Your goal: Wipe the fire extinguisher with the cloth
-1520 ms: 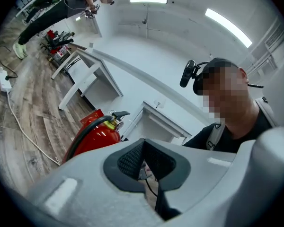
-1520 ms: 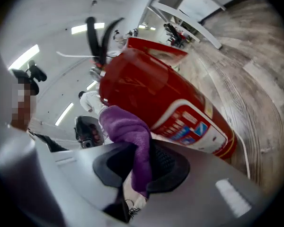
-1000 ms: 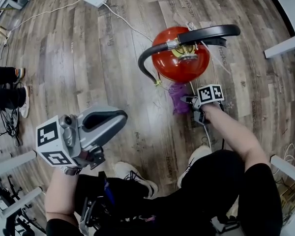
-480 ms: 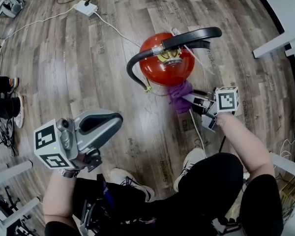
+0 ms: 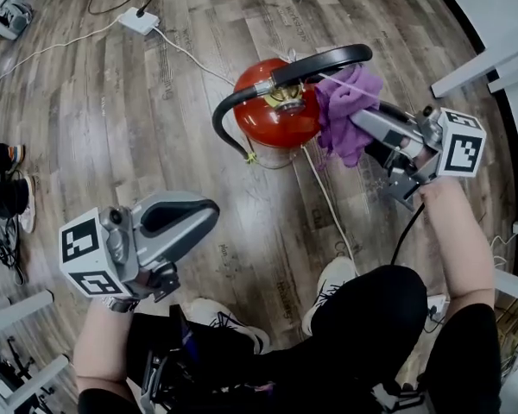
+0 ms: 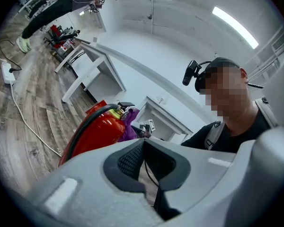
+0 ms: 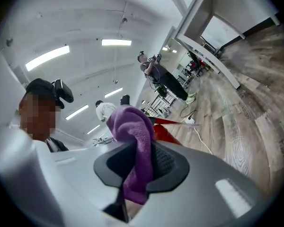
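Observation:
The red fire extinguisher (image 5: 272, 110) stands on the wood floor, seen from above, with its black hose and handle (image 5: 319, 61) arching over the top. My right gripper (image 5: 363, 126) is shut on the purple cloth (image 5: 345, 115), which rests against the extinguisher's top right side, just under the handle. In the right gripper view the cloth (image 7: 135, 145) is bunched between the pads. My left gripper (image 5: 209, 212) hangs shut and empty at the lower left, well away from the extinguisher (image 6: 97, 131).
A white power strip (image 5: 139, 20) with its cable lies at the upper left. A thin white cord (image 5: 324, 197) runs across the floor below the extinguisher. White table legs (image 5: 475, 67) stand at the right. Another person's shoes (image 5: 4, 197) are at the left edge.
My right gripper has risen with the purple cloth from low beside the extinguisher's body up to its top by the handle. The left gripper has hardly moved.

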Motion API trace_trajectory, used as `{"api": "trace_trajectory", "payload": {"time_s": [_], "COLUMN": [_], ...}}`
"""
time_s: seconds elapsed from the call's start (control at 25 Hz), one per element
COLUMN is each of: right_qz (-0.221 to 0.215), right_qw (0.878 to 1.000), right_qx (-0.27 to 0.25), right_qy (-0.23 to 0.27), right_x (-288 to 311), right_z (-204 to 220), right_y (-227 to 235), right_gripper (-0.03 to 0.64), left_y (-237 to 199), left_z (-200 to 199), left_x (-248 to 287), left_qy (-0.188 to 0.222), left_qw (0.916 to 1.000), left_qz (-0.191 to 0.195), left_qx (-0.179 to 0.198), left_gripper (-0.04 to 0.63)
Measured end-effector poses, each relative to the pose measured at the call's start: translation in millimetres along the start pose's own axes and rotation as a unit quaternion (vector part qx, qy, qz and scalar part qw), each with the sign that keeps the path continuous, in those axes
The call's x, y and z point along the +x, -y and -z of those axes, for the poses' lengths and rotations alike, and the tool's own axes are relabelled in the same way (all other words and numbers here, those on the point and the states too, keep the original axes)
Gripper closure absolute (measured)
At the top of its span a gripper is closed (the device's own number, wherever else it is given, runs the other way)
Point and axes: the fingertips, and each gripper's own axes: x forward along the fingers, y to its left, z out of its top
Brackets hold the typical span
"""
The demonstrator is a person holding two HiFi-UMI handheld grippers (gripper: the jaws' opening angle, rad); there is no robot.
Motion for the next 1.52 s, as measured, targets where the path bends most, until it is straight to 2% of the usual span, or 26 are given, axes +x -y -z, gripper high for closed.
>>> {"api": "trace_trajectory", "payload": {"time_s": [0.12,0.2,0.44,0.56,0.68,0.8,0.88,1.0,1.16,1.52], "right_qz": [-0.010,-0.004,0.070,0.134,0.215,0.256,0.267,0.265,0.249,0.188], "right_qw": [0.998,0.994,0.969,0.958,0.936,0.921,0.915,0.914,0.920,0.948], "right_qx": [0.053,0.098,0.224,0.249,0.275,0.275,0.278,0.280,0.284,0.254], "right_qy": [0.032,0.050,0.080,0.041,-0.035,-0.103,-0.122,-0.124,-0.106,-0.039], "right_x": [2,4,7,6,3,8,10,9,6,1], "right_z": [11,35,144,210,278,314,323,322,312,236], "right_y": [25,52,149,194,228,243,248,250,247,195], "right_gripper": [0.549,0.549,0.551,0.552,0.552,0.552,0.552,0.551,0.552,0.552], "left_y": [-1,-4,-11,-16,-22,-28,-30,-33,-37,-37], "left_z": [2,2,10,13,16,20,23,23,24,18], "left_x": [-7,-11,-16,-18,-21,-22,-23,-24,-24,-22], "left_qy": [0.000,0.004,0.006,0.005,0.004,0.001,-0.001,-0.002,0.000,0.008], "left_qw": [1.0000,0.9999,0.9993,0.9989,0.9981,0.9973,0.9970,0.9967,0.9966,0.9977], "left_qz": [-0.009,-0.014,-0.025,-0.033,-0.043,-0.049,-0.051,-0.053,-0.054,-0.035], "left_qx": [-0.004,-0.008,-0.026,-0.034,-0.044,-0.054,-0.059,-0.061,-0.063,-0.057], "left_gripper": [0.598,0.598,0.598,0.598,0.598,0.598,0.598,0.598,0.598,0.598]}}
